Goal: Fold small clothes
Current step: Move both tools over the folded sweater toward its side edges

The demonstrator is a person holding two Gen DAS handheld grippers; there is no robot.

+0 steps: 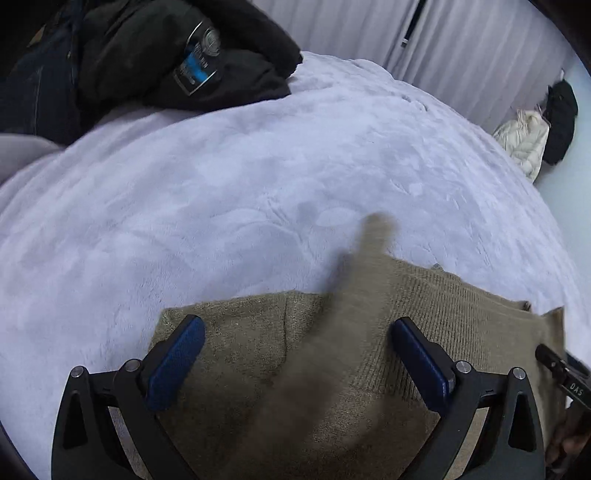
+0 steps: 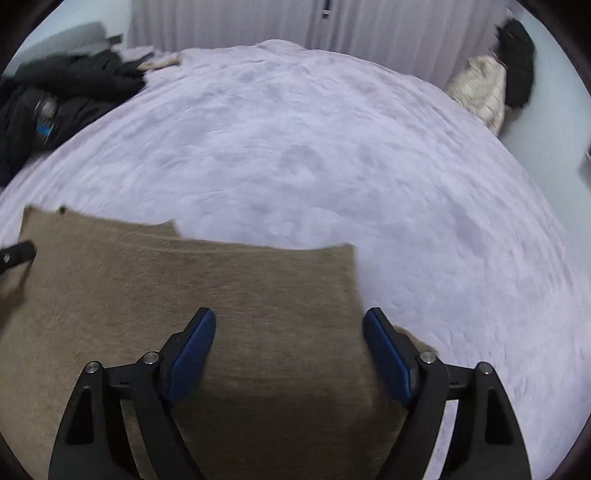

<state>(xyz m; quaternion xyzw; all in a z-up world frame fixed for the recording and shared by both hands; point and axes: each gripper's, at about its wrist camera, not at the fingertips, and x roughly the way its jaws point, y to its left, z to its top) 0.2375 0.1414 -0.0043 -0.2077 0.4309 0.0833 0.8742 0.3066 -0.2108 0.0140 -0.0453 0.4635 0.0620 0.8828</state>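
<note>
An olive-brown knitted garment (image 1: 443,314) lies on a pale lilac fleece blanket (image 1: 258,166) that covers the bed. In the left wrist view my left gripper (image 1: 297,332) hangs over it, open. A blurred strip of the same cloth (image 1: 373,236) runs between the blue pads without touching either. In the right wrist view the garment (image 2: 147,288) shows as a folded, layered rectangle. My right gripper (image 2: 290,321) is open above its right part, and the cloth's right edge passes just inside the right finger (image 2: 388,354). A black piece of the other gripper (image 2: 18,254) shows at the left edge.
A heap of dark clothes (image 1: 147,55) lies at the bed's far left, also in the right wrist view as dark clothes (image 2: 55,96). A cream padded jacket (image 2: 480,92) and a black item (image 2: 517,62) hang by the wall at far right. White curtains (image 2: 240,22) close off the back.
</note>
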